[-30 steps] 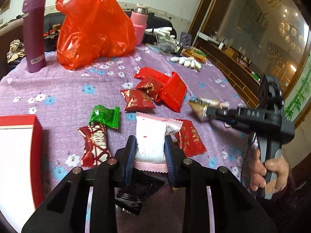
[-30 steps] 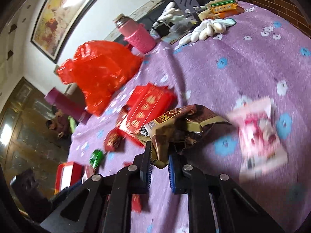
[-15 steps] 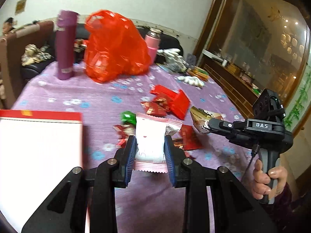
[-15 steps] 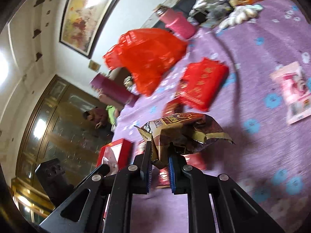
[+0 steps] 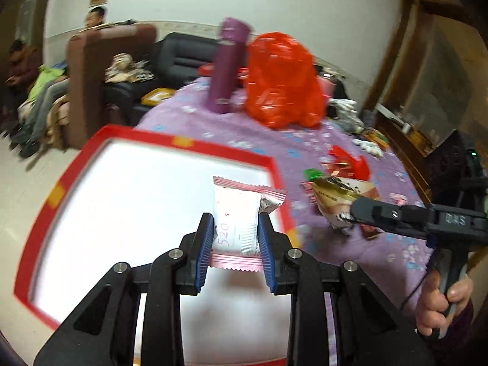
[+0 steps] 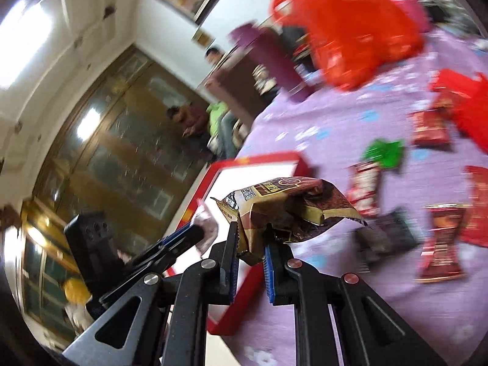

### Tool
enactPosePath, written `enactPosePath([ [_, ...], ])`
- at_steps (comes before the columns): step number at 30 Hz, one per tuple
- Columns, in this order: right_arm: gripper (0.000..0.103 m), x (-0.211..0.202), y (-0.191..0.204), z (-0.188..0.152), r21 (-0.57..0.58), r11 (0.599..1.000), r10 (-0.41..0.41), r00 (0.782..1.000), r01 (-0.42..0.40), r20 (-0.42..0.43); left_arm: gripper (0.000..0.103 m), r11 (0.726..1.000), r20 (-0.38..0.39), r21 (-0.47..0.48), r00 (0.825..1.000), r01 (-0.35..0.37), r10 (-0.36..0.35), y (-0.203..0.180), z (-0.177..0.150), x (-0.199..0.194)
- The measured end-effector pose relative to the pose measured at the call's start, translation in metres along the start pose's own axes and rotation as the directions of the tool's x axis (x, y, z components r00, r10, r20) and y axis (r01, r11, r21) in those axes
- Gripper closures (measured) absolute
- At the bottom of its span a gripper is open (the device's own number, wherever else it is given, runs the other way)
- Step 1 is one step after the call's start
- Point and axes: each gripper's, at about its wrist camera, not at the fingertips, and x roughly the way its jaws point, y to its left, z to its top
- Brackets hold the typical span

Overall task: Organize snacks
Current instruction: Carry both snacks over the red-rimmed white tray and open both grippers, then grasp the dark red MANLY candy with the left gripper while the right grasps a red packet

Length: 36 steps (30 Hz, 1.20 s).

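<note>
A: We have swung left in the last second; a second ago the left hand-held gripper [image 5: 235, 244] hung over the scattered packets on the purple worktop [image 5: 341, 244], and now it hangs over the white inside of the red-rimmed box [image 5: 170, 140], near the box's right edge.

B: Agreed; it is clamped on the pink-and-white snack packet [image 5: 236, 210], jaws narrow against both sides; nothing has slipped.

A: And the right hand-held gripper [image 6: 250, 244] has followed; it pinches the brown-and-gold snack packet [image 6: 289, 210] by a crumpled corner, and from its own camera the box [image 6: 253, 161] now lies just behind the packet, where half a second ago it sat low and off to the side.

B: So both packets are lifted and above or beside the box; we judge the carry nearly over and the release next.

A: The rest remain on the worktop: the green candy [image 6: 385, 151], the red packets [image 6: 430, 126]; the red plastic bag [image 5: 280, 82] and purple bottle [image 5: 227, 67] stand at the far end.

B: Much sorting is left, we think.
</note>
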Motion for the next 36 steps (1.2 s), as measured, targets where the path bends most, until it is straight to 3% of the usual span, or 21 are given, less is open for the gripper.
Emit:
enactPosePath([
  [9, 0.09, 0.073, 0.05, -0.031, -0.095, 0.995, 0.012, 0.987, -0.027, -0.159, 0.076, 0.995, -0.051, -0.018, 0.994, -0.097, 0.096, 0.031, -0.024, 0.0],
  [14, 0.084, 0.084, 0.064, -0.042, -0.132, 0.99, 0.015, 0.98, -0.041, -0.198, 0.073, 0.976, -0.049, -0.052, 0.976, -0.213, 0.211, 0.044, -0.022, -0.004],
  [16, 0.069, 0.075, 0.068, -0.039, -0.157, 0.986, 0.025, 0.984, -0.053, -0.178, 0.064, 0.964, -0.04, -0.075, 0.967, -0.255, 0.252, 0.049, -0.022, -0.008],
  [18, 0.061, 0.055, 0.066, -0.036, -0.182, 0.982, 0.035, 0.992, -0.058, -0.122, 0.063, 0.959, -0.016, -0.085, 0.963, -0.269, 0.269, 0.05, -0.022, -0.013],
  [22, 0.059, 0.016, 0.042, -0.028, -0.162, 0.987, -0.004, 1.0, 0.001, -0.021, 0.06, 0.964, 0.014, -0.06, 0.966, -0.258, 0.259, 0.034, -0.02, -0.019],
  [25, 0.056, -0.019, 0.008, -0.016, -0.105, 0.988, -0.11, 0.992, 0.116, 0.067, 0.058, 0.975, 0.027, -0.003, 0.975, -0.222, 0.222, 0.008, -0.017, -0.019],
  [28, 0.055, -0.054, -0.029, -0.006, -0.028, 0.953, -0.296, 0.945, 0.302, 0.143, 0.047, 0.982, 0.037, 0.075, 0.985, -0.171, 0.168, -0.024, -0.016, -0.016],
  [30, 0.051, -0.071, -0.051, 0.001, 0.029, 0.907, -0.419, 0.896, 0.42, 0.146, 0.042, 0.983, 0.032, 0.132, 0.992, -0.125, 0.122, -0.047, -0.015, -0.013],
  [31, 0.051, -0.078, -0.06, 0.003, 0.047, 0.871, -0.49, 0.859, 0.489, 0.148, 0.041, 0.981, 0.025, 0.167, 0.995, -0.1, 0.097, -0.06, -0.015, -0.011],
  [32, 0.051, -0.084, -0.069, 0.004, 0.057, 0.843, -0.537, 0.83, 0.535, 0.152, 0.041, 0.976, 0.015, 0.203, 0.997, -0.074, 0.072, -0.073, -0.015, -0.008],
  [36, 0.051, -0.096, -0.097, 0.008, 0.085, 0.764, -0.644, 0.752, 0.639, 0.142, 0.04, 0.957, -0.037, 0.291, 0.999, -0.007, 0.019, -0.111, -0.014, 0.004],
])
